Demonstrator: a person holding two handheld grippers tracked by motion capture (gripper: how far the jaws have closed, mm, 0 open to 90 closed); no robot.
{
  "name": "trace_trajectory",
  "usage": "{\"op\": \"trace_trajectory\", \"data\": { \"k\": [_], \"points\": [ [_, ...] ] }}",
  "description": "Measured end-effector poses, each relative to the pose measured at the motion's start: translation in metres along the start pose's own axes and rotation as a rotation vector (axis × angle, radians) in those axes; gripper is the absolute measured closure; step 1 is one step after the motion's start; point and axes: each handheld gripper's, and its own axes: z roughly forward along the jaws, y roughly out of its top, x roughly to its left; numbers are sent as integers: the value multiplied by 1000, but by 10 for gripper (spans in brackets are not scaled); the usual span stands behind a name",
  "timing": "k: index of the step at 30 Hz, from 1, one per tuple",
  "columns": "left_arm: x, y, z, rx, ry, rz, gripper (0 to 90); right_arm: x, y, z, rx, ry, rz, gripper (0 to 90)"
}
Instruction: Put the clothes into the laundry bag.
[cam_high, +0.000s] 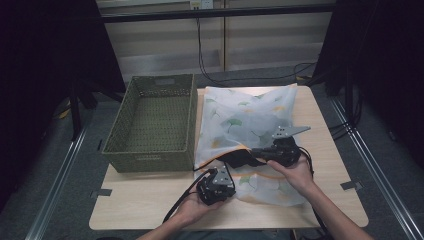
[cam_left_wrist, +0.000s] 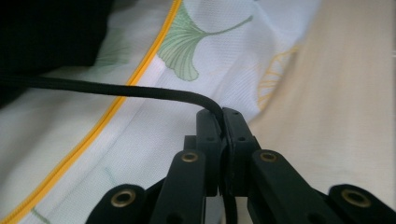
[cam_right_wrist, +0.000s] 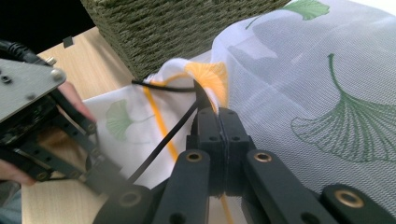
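Left gripper (cam_high: 223, 176) at the near tabletop (cam_high: 140, 200) edge is clamping a black cord (cam_left_wrist: 140, 90), jaws pinched tight on it. Right gripper (cam_high: 256, 151) just beyond is clenching the mesh bag's (cam_high: 250, 117) yellow-trimmed opening edge. Bag is lying flat on the tabletop beside the woven basket (cam_high: 155, 122), dark item sitting at its mouth. Looks like bag handling is only starting; basket holding nothing yet.

Both hands low at the table's near edge: left gripper (cam_high: 218, 176) clamped, right gripper (cam_high: 256, 150) apparently pinched shut too.
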Motion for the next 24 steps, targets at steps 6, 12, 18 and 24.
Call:
{"op": "trace_trajectory", "data": {
  "k": [6, 12, 18, 24],
  "points": [
    [9, 11, -29, -126, -13, -65, 862, -1, 0, -1, -5, 1, 6, 900],
    [23, 33, -43, -190, -7, -92, 861, 0, 1, -1, -7, 0, -2, 900],
    [40, 57, -29, -222, 63, -100, 869, 0, 3, -3, -19, -3, 0, 900],
    [46, 68, 9, -267, 106, -118, 868, 2, 9, -10, -53, -4, 0, 900]
  ]
}}
